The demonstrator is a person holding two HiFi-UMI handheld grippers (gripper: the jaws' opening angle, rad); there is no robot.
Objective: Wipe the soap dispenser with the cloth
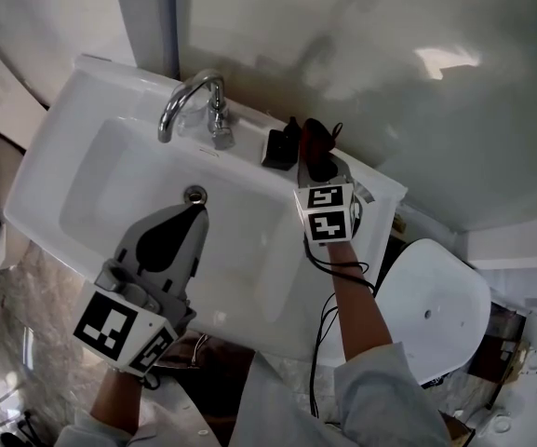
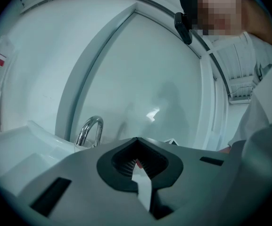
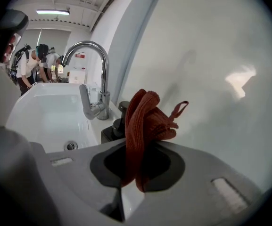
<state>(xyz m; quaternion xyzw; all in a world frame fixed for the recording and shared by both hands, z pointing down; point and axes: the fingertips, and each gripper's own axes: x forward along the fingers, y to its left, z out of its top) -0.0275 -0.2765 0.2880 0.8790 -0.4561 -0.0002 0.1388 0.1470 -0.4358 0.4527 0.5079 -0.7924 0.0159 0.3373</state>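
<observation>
A black soap dispenser (image 1: 280,145) stands on the back rim of the white sink (image 1: 82,110), just right of the faucet. My right gripper (image 1: 317,163) is shut on a red cloth (image 1: 315,142), held right beside the dispenser. In the right gripper view the cloth (image 3: 144,126) sticks up bunched from between the jaws, and the dispenser (image 3: 115,128) shows just left of it, partly hidden. My left gripper (image 1: 192,214) hovers over the basin near the drain, and its jaws (image 2: 136,161) are closed with nothing held.
A chrome faucet (image 1: 198,101) arches over the basin, with the drain (image 1: 194,194) below it. A pale wall panel (image 1: 389,73) rises behind the sink. A white round seat (image 1: 436,310) stands to the right. People (image 3: 27,62) are far off in the right gripper view.
</observation>
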